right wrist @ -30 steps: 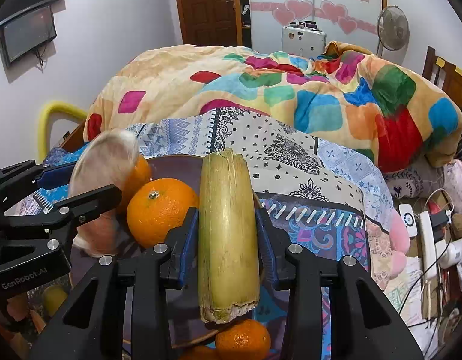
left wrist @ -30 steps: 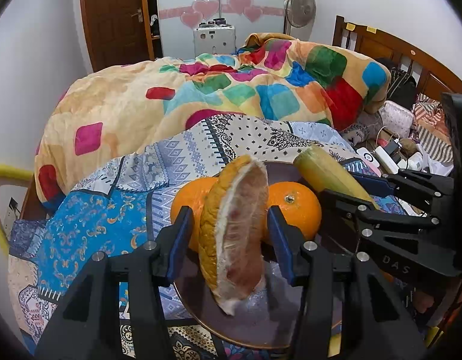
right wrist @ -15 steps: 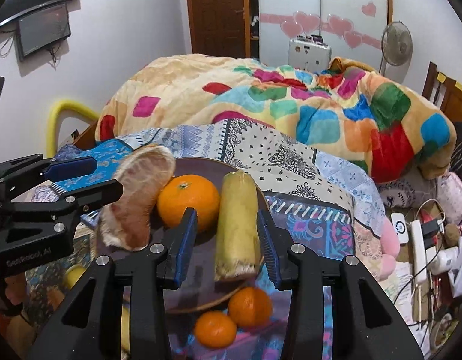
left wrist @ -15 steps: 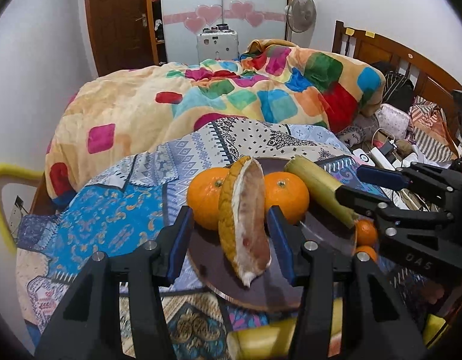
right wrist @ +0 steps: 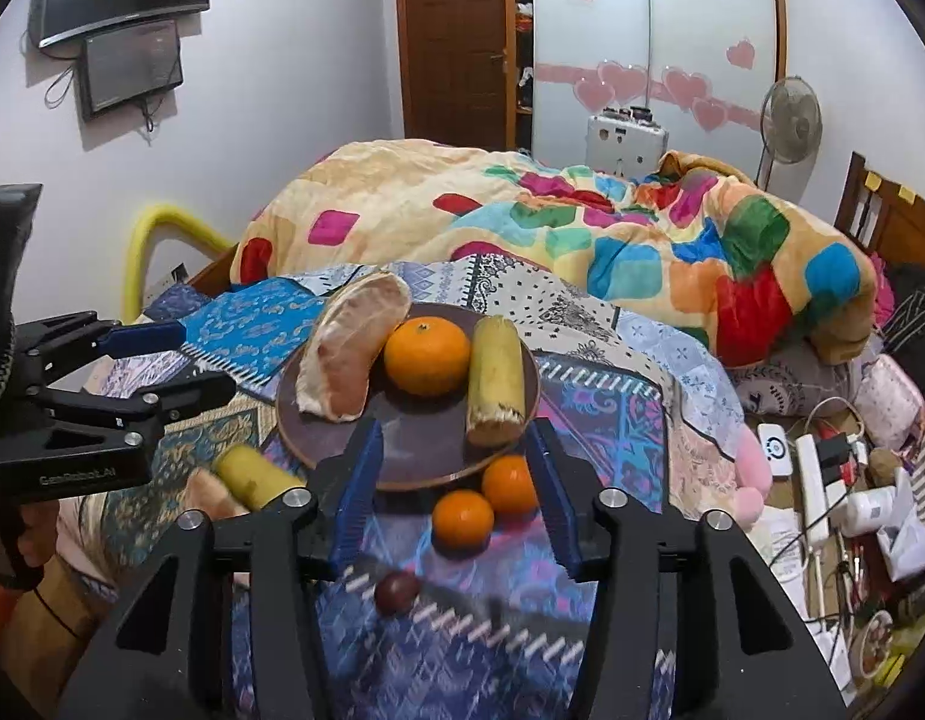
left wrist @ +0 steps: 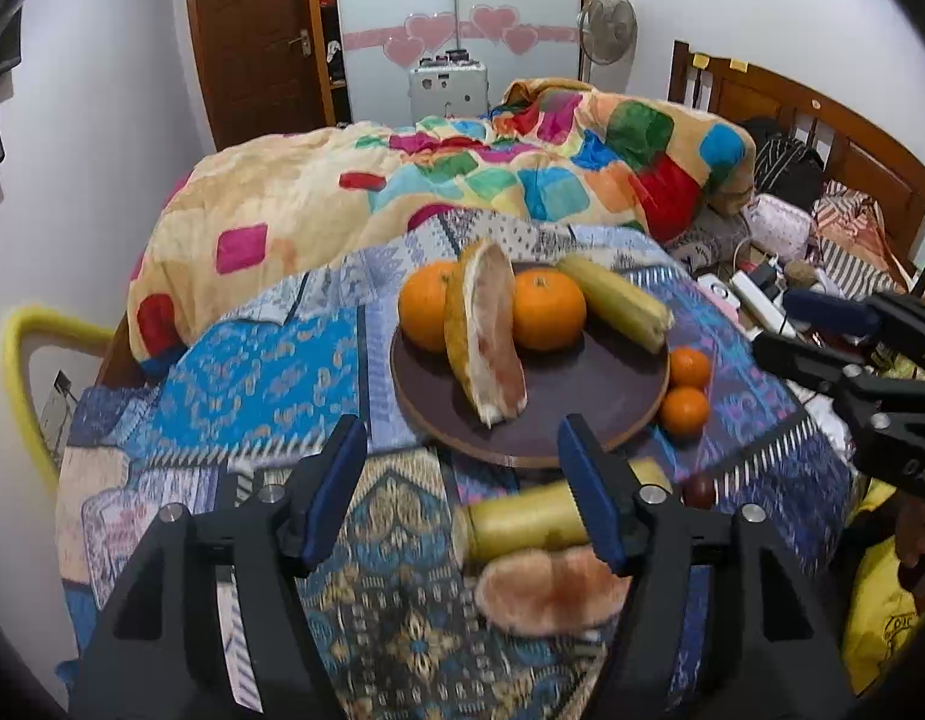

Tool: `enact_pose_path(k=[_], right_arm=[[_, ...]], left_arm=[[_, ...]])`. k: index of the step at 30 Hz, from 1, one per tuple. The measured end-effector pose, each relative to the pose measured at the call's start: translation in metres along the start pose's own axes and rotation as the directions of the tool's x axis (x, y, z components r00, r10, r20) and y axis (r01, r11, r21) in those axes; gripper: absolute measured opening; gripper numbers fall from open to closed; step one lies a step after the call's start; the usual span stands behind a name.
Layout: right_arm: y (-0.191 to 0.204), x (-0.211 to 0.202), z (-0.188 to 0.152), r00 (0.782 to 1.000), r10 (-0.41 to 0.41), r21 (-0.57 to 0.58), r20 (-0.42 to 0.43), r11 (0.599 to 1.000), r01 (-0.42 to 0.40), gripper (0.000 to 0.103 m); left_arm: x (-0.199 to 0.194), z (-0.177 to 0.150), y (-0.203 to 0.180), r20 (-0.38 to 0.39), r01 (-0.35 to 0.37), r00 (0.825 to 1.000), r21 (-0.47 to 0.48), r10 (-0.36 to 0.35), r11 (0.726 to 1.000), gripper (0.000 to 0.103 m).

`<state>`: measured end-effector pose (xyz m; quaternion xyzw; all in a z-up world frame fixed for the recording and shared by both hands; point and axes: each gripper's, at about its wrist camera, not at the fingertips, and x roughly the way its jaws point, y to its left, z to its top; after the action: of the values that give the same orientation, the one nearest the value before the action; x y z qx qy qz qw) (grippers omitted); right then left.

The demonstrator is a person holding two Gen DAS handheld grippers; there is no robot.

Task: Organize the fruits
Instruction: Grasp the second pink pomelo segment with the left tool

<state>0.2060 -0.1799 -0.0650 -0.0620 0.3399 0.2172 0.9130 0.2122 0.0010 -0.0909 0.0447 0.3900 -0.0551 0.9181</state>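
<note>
**Left wrist view: both tongs empty above a loaded plate**

Left wrist view showed left gripper (left wrist: 462, 489) with blue-padded jaws spread apart, gripping nothing. Held above patterned blue bedspread (left wrist: 270, 372). Ahead, round dark brown plate (left wrist: 588, 402) carried peeled pomelo wedge (left wrist: 489, 339) standing on edge, two round oranges (left wrist: 549, 309) behind it, and yellowish sugarcane piece (left wrist: 618, 303) at the right (one end overhanging the rim). Beside the plate's right rim lay two small tangerines (left wrist: 685, 390), touching each other. Nearer, blurred, lay second yellow cane piece (left wrist: 522, 522) and second pomelo segment (left wrist: 546, 588). Right gripper (right wrist: 456, 492) likewise hung parted and empty, near small dark red fruit (right wrist: 397, 592).
</note>
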Motion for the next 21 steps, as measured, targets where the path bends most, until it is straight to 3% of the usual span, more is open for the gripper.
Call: enact_pose_path(k=[4, 7, 15, 21], right_arm=[[0.005, -0.011, -0.015, 1.000, -0.001, -0.025, 0.003, 1.000, 0.001, 0.049], [0.007, -0.016, -0.024, 1.000, 0.005, -0.031, -0.002, 1.000, -0.005, 0.049], [0.002, -0.015, -0.048, 0.999, 0.012, -0.022, -0.029, 1.000, -0.013, 0.055], [0.001, -0.013, -0.059, 0.999, 0.015, -0.028, -0.051, 0.999, -0.016, 0.055]], left_arm=[[0.002, -0.020, -0.008, -0.043, 0.003, 0.999, 0.007, -0.003, 1.000, 0.073], [0.006, -0.035, -0.014, -0.068, -0.009, 0.998, 0.002, 0.009, 1.000, 0.094], [0.024, -0.057, -0.032, -0.121, 0.019, 0.993, -0.004, -0.019, 1.000, 0.096], [0.032, -0.062, -0.035, -0.110, 0.064, 0.992, -0.025, -0.066, 0.998, 0.101]])
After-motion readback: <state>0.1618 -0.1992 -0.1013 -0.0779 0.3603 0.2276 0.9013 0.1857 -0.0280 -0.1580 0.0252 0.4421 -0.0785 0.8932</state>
